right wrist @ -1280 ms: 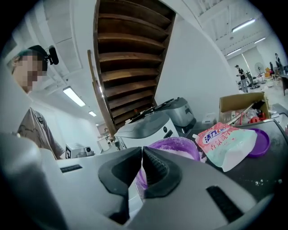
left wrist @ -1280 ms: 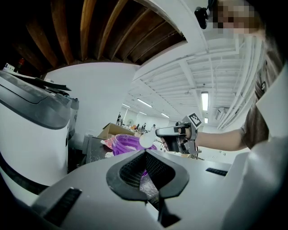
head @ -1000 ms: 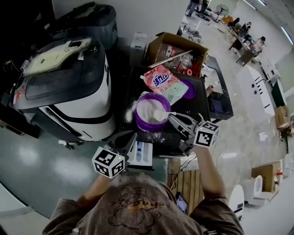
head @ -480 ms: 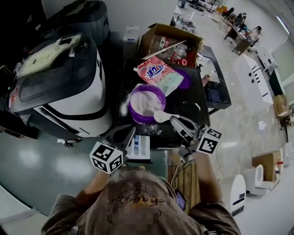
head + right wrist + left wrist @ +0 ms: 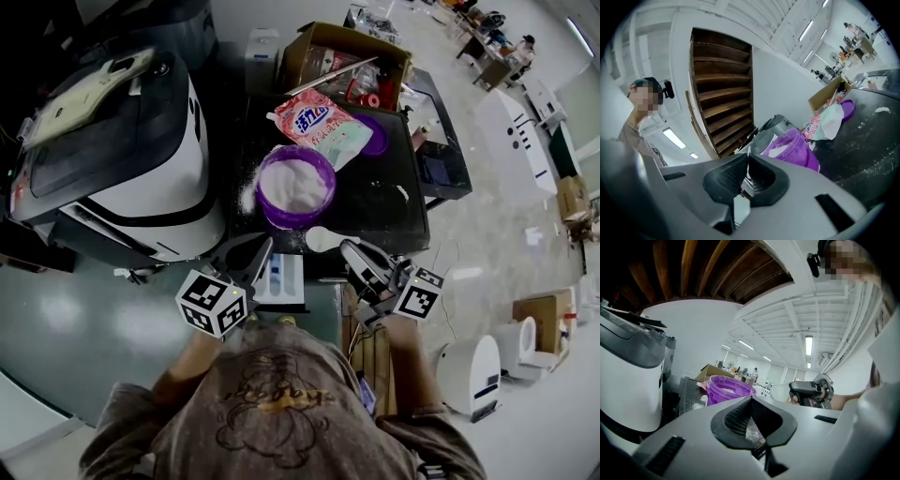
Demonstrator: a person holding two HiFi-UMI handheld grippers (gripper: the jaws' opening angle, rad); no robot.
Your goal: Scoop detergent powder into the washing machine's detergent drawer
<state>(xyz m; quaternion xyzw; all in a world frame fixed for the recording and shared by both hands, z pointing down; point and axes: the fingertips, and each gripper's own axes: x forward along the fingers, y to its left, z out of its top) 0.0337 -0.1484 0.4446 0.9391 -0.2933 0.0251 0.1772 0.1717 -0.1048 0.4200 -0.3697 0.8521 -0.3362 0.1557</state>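
A purple tub (image 5: 296,186) of white powder stands on the black table (image 5: 394,211), with the pink detergent bag (image 5: 319,127) behind it. My right gripper (image 5: 349,248) is shut on the handle of a white scoop (image 5: 321,239), which hangs past the tub's near rim above the table's front edge. The white detergent drawer (image 5: 283,281) stands pulled out just below. My left gripper (image 5: 261,251) is shut beside the drawer's left edge. From the left gripper view I see the tub (image 5: 726,387) and the scoop (image 5: 779,392). In the right gripper view the handle (image 5: 749,183) sits between the jaws.
The washing machine (image 5: 122,159) fills the left side. Spilled powder (image 5: 248,199) lies on the table left of the tub. A purple lid (image 5: 377,141) and an open cardboard box (image 5: 347,70) sit at the back. A wooden pallet (image 5: 366,342) lies on the floor at lower right.
The right gripper has drawn the scoop out of the tub and back toward the table's front edge, nearer the drawer. The left gripper has stayed by the drawer.
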